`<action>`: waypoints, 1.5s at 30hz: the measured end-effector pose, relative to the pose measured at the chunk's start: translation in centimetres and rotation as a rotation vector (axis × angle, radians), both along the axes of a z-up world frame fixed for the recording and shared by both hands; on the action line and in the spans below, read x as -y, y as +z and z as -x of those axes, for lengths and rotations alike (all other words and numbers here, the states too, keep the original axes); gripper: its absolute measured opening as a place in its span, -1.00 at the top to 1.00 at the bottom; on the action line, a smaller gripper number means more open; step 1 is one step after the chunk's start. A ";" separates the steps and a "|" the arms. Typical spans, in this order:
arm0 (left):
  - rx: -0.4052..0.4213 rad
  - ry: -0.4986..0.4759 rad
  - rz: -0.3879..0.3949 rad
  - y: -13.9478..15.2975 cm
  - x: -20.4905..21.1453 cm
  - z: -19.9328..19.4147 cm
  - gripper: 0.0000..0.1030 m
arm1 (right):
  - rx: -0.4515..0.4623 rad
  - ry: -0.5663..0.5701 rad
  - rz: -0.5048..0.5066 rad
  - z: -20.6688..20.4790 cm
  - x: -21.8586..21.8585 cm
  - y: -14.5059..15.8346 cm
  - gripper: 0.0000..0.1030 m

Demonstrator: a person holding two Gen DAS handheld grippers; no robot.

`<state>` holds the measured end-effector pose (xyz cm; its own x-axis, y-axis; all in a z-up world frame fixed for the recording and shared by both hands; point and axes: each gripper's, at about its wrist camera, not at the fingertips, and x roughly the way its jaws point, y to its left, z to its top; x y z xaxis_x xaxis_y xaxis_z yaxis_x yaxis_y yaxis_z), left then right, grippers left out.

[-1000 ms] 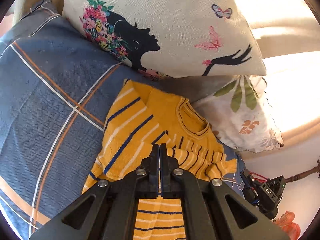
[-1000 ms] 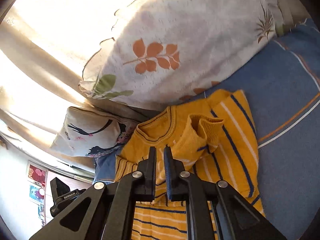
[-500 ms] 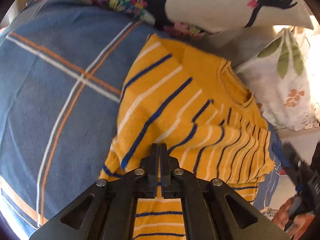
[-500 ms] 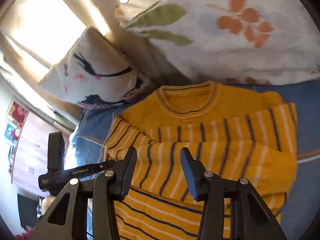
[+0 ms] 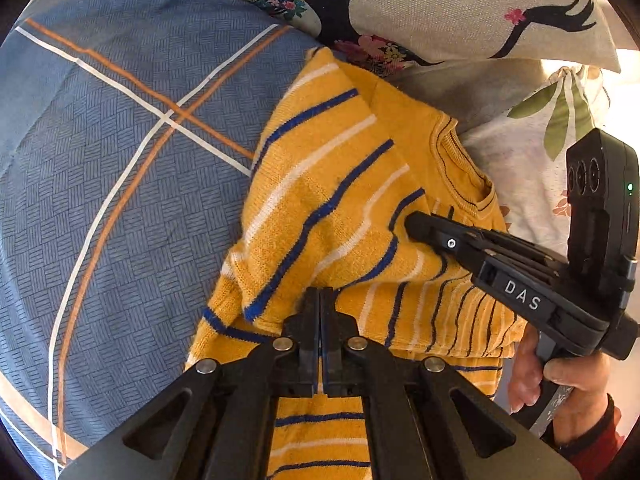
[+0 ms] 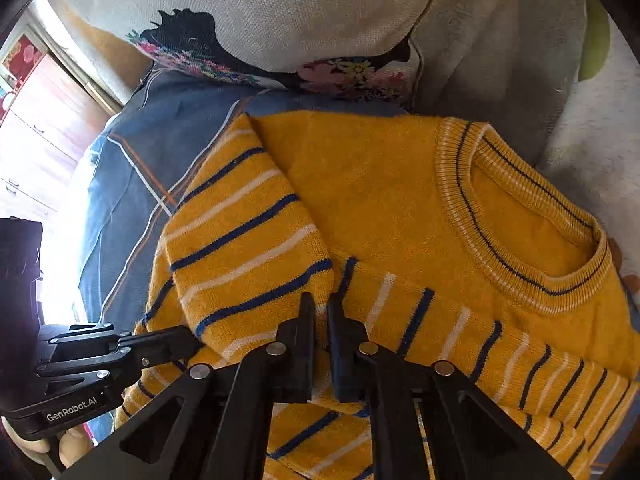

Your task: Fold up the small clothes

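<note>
A small yellow sweater with blue and white stripes lies on the blue checked bedsheet, both sleeves folded across its chest; its ribbed collar points toward the pillows. My left gripper is shut, its tips resting on the folded left sleeve near the hem. My right gripper is shut, with a narrow slit between the fingers, its tips pressing on the sleeve at mid-chest. It also shows in the left wrist view, and the left gripper shows in the right wrist view.
A cream pillow with a printed woman's profile and a white leaf-print pillow lie just beyond the collar. A wooden wardrobe stands far left. A hand holds the right gripper's handle.
My right gripper has closed from wide open and come down onto the sweater's chest. The left gripper stays shut and has moved little. The sleeves now lie flat.
</note>
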<state>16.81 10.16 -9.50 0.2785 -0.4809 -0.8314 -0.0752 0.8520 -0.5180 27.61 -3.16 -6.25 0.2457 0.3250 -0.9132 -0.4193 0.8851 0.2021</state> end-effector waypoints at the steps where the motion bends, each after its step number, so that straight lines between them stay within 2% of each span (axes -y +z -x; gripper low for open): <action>1: 0.001 -0.005 0.000 0.1 0.0 0.0 0.99 | 0.013 0.008 0.015 0.0 -0.1 0.2 0.86; 6: 0.024 -0.036 -0.025 0.5 0.3 0.1 0.99 | 0.099 -0.058 0.092 -2.4 -0.6 0.9 0.87; 9: 0.027 -0.056 -0.035 0.6 0.5 0.1 0.99 | 0.231 -0.091 0.226 -2.7 -1.7 0.9 0.85; 10: 0.025 -0.062 -0.031 0.6 0.5 0.1 0.99 | 0.239 -0.118 0.224 -2.6 -1.3 1.1 0.85; 11: 0.021 -0.068 -0.027 0.6 0.7 -0.1 0.99 | 0.223 -0.149 0.179 -2.3 -0.4 1.5 0.83; 14: 0.047 -0.088 -0.034 2.1 -0.4 1.0 0.97 | 0.200 -0.277 0.031 0.4 4.1 3.1 0.75; 15: 0.066 -0.096 -0.037 2.8 -0.8 1.5 0.93 | 0.189 -0.316 -0.026 2.0 6.1 3.5 0.61; 16: 0.081 -0.102 -0.039 3.3 -1.3 2.0 0.87 | 0.166 -0.350 -0.074 3.7 8.1 3.4 0.52; 17: 0.092 -0.104 -0.037 3.8 -1.9 2.5 0.70 | 0.140 -0.379 -0.094 5.2 9.4 2.9 0.45; 18: 0.102 -0.103 -0.034 4.1 -2.5 3.0 0.51 | 0.111 -0.405 -0.096 6.4 10.9 2.2 0.45; 20: 0.111 -0.095 -0.036 4.3 -3.8 3.8 0.38 | 0.068 -0.483 -0.021 8.9 14.4 0.5 0.45; 21: 0.108 -0.096 -0.037 4.2 -4.4 4.2 0.38 | 0.066 -0.555 0.036 9.8 16.5 -0.1 0.50; 22: 0.099 -0.098 -0.037 4.1 -4.9 4.5 0.38 | 0.077 -0.652 0.090 10.8 18.6 -0.6 0.62; 23: 0.087 -0.100 -0.035 3.9 -5.3 4.8 0.38 | 0.097 -0.748 0.085 11.9 20.7 -0.5 0.82; 25: 0.072 -0.114 -0.024 3.5 -6.0 5.3 0.38 | 0.121 -0.883 0.023 14.0 22.9 0.4 0.78; 26: 0.063 -0.121 -0.018 3.1 -6.2 5.6 0.38 | 0.137 -0.911 0.022 15.1 22.9 1.0 0.60; 27: 0.048 -0.125 -0.008 2.7 -6.3 5.8 0.38 | 0.151 -0.910 0.030 16.1 22.5 1.7 0.27; 29: 0.005 -0.127 0.023 1.7 -6.8 6.6 0.38 | 0.166 -0.912 0.036 18.5 21.7 2.2 -0.03; 32: -0.039 -0.116 0.049 0.5 -7.2 8.3 0.38 | 0.111 -0.936 -0.004 22.0 22.4 0.9 -0.04; 36: -0.052 -0.097 0.082 -0.2 -7.6 11.0 0.34 | -0.013 -1.005 -0.146 25.8 23.9 -2.3 -0.04; 38: -0.068 -0.103 0.116 -0.6 -7.4 12.4 0.33 | 0.010 -1.003 -0.247 27.9 24.3 -2.8 -0.04; 43: -0.079 -0.089 0.204 -1.4 -6.3 16.4 0.32 | -0.075 -0.865 -0.510 31.0 23.3 -4.7 -0.04; 45: -0.088 -0.084 0.242 -1.7 -5.7 18.1 0.32 | -0.116 -0.794 -0.577 32.3 22.7 -5.2 -0.04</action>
